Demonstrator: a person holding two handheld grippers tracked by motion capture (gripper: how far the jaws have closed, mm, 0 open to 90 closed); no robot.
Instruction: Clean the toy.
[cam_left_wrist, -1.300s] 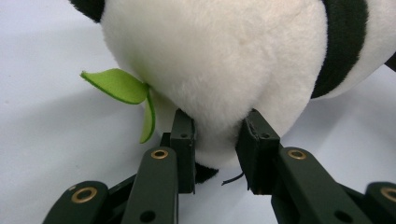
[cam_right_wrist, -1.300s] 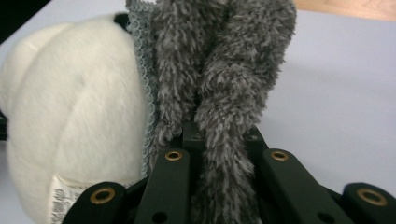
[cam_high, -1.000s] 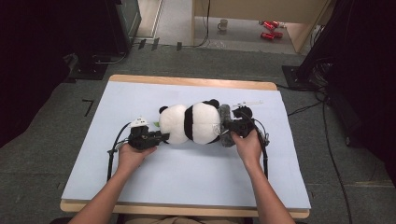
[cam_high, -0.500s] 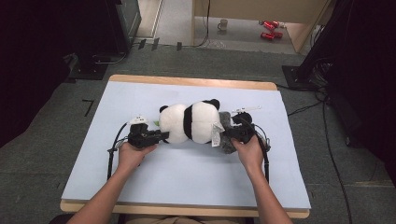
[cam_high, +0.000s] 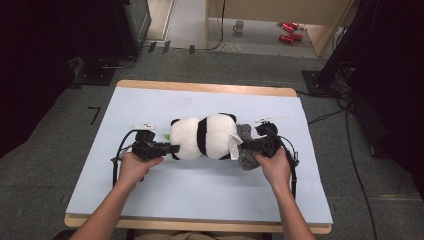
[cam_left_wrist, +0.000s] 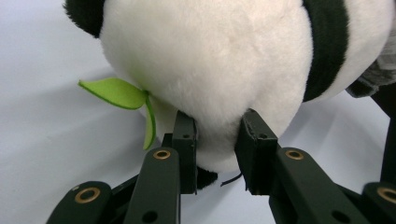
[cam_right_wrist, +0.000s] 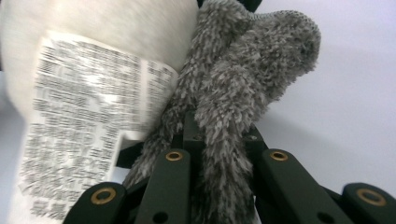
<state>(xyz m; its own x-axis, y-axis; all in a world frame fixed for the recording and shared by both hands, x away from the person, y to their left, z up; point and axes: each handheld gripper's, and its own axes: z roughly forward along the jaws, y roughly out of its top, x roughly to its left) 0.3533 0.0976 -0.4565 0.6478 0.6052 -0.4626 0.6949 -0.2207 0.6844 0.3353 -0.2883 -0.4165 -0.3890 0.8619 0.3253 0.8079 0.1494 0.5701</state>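
Note:
A black-and-white panda plush (cam_high: 205, 136) lies on its side in the middle of the pale mat (cam_high: 200, 195). My left gripper (cam_high: 172, 148) is shut on the white fur at its left end, the pads pinching a fold of plush (cam_left_wrist: 210, 70) beside a green felt leaf (cam_left_wrist: 116, 93). At the plush's right end hangs a grey fuzzy cloth (cam_high: 243, 134), and my right gripper (cam_high: 248, 146) is shut on it. In the right gripper view the grey pile (cam_right_wrist: 243, 79) runs down between my right gripper's (cam_right_wrist: 219, 140) jaws, next to a printed white label (cam_right_wrist: 88, 116).
The mat covers a wooden table whose edge (cam_high: 200, 226) shows at the front. Cables trail from both grippers across the mat. On the floor beyond the table stand a mug (cam_high: 239, 26) and red objects (cam_high: 287, 31); dark equipment flanks both sides.
My right gripper has drawn slightly right and toward the person with the grey cloth, so more of the cloth shows past the plush. The left gripper has stayed put on the plush.

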